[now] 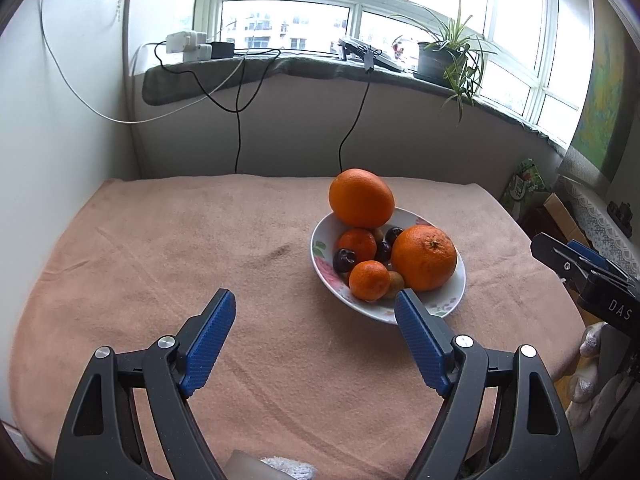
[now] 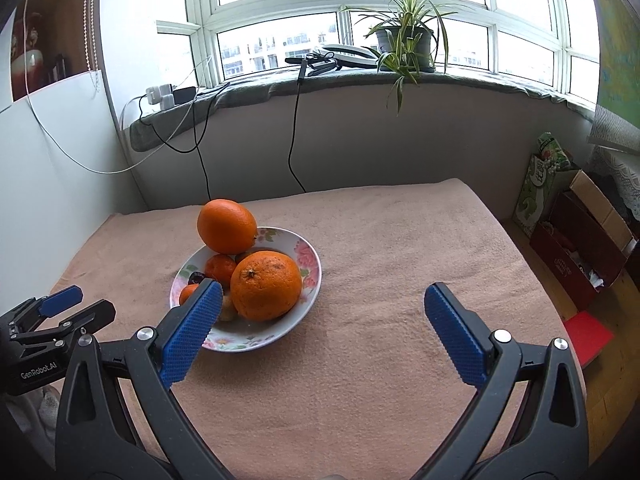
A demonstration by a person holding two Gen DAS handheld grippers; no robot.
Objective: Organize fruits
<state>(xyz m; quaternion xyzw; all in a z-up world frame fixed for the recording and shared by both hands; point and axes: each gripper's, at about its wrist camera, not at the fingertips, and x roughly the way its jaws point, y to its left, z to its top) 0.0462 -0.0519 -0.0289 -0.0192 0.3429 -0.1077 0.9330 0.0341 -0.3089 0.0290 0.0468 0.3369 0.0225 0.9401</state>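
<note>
Both cameras looking down, facing window [image 1: 304,12]. Left one sitting near table's [image 1: 160,240] front edge; right one beside it. Both seeing bowl [image 2: 308,276].

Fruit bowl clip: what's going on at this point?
A person holds a gripper in each hand over a table with a pink cloth. All the fruit sits piled in the floral bowl: two big oranges, smaller mandarins, dark cherries. The left gripper and right gripper are both open and empty, close to the bowl.
</note>
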